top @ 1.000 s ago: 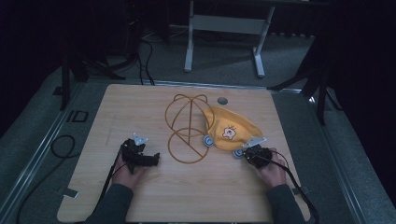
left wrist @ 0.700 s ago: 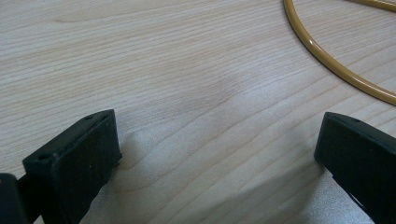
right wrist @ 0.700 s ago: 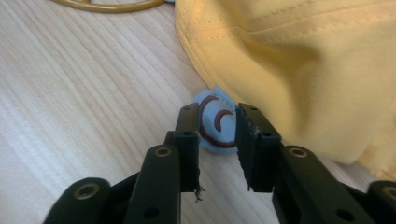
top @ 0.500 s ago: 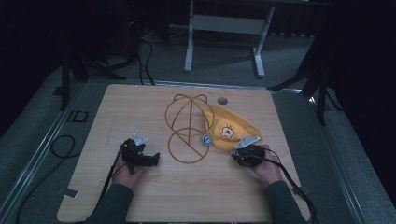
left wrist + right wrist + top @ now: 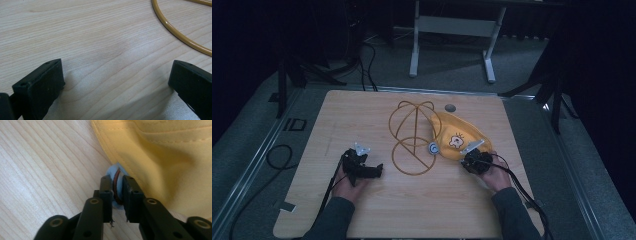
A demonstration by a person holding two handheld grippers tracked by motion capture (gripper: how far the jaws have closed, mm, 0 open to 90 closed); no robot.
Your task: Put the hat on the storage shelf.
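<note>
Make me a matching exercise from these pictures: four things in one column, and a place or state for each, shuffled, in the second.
Things:
1. left gripper
2. right gripper
3. yellow cloth hat with a small cartoon print
4. thin brown wire frame of loops

Places or states:
A. lies at the middle of the wooden table, left of the hat
B. jaws wide apart over bare wood
C. jaws closed on a small pale blue clip at the hat's edge
D. lies right of the wire frame

Pairs: 1-B, 2-C, 3-D, 4-A

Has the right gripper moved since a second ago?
Yes. In the high view the right gripper has slid left along the yellow cloth's near edge, toward the wire frame; its jaws have just been closing on a blue clip.
</note>
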